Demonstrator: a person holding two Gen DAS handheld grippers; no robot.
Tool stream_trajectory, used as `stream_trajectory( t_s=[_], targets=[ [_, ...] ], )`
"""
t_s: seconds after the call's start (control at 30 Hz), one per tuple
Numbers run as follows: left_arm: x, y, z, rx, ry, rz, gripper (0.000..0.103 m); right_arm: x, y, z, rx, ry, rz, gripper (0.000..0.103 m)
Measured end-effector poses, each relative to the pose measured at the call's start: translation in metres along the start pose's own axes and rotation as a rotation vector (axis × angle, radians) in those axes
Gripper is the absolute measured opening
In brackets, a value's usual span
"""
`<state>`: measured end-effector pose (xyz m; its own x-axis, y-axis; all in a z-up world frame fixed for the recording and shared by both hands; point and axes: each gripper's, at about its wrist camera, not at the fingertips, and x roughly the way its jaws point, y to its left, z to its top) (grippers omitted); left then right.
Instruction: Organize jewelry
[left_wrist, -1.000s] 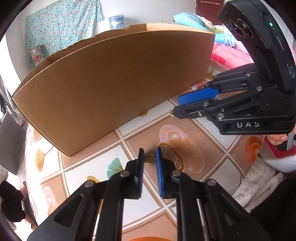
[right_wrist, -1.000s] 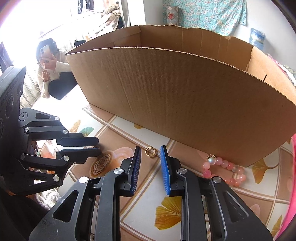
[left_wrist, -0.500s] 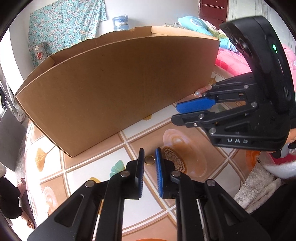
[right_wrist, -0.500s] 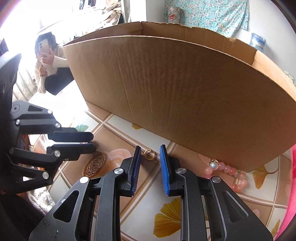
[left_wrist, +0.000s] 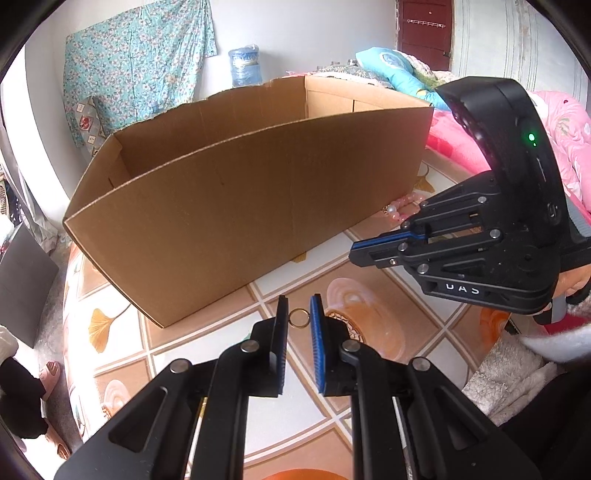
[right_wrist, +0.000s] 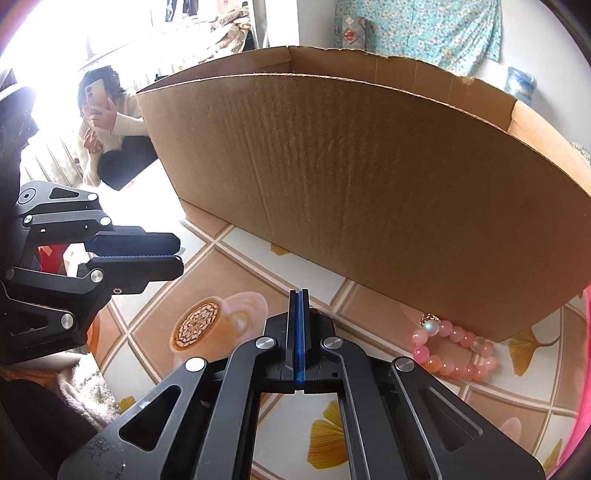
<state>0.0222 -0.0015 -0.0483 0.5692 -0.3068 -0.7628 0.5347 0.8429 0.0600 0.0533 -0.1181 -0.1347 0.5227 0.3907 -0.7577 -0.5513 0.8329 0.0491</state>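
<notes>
Jewelry under inspection comprises a small gold-coloured metal ring (left_wrist: 298, 318) and a pink beaded bracelet with one pearl-like bead (right_wrist: 454, 354). Both lie on the tile-patterned tabletop (left_wrist: 369, 302) outside the large open brown cardboard box (left_wrist: 240, 206). The ring sits near the middle of the box's near wall, while the bracelet is close against that wall toward its right end. Left tool (left_wrist: 299, 299): released, its pads apart and framing the ring in its own view; contact with the ring cannot be confirmed. Right tool (right_wrist: 299, 295): clenched with its pads together and nothing visible between them, held above the tabletop in front of the box. Assessment: the step in hand appears to be picking up the ring for transfer into the box. Recommendations: lower the left tool until the pad tips meet the tabletop on either side of the ring. Close slowly across the ring's width, as a thin hoop is likely to skid or flip flat. Confirm the hold before lifting over the wall. Keep the right tool away from the ring, since two tools crowding it risks knocking it aside.
</notes>
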Motion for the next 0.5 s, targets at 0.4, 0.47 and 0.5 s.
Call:
stream_trajectory(
  t_s=[0.4, 0.47, 0.5],
  targets=[
    [-0.008, -0.003, 0.001, 0.003, -0.017, 0.006, 0.011, -0.019, 0.0, -0.007, 0.019, -0.008, -0.03, 0.001],
    [-0.008, -0.002, 0.001, 0.002, -0.016, 0.004, 0.011, -0.017, -0.003, -0.008, 0.065, 0.012, -0.011, 0.01],
    [-0.008, -0.002, 0.001, 0.001, -0.015, 0.001, 0.011, -0.016, -0.002, -0.007, 0.087, 0.017, -0.012, 0.018]
  ],
)
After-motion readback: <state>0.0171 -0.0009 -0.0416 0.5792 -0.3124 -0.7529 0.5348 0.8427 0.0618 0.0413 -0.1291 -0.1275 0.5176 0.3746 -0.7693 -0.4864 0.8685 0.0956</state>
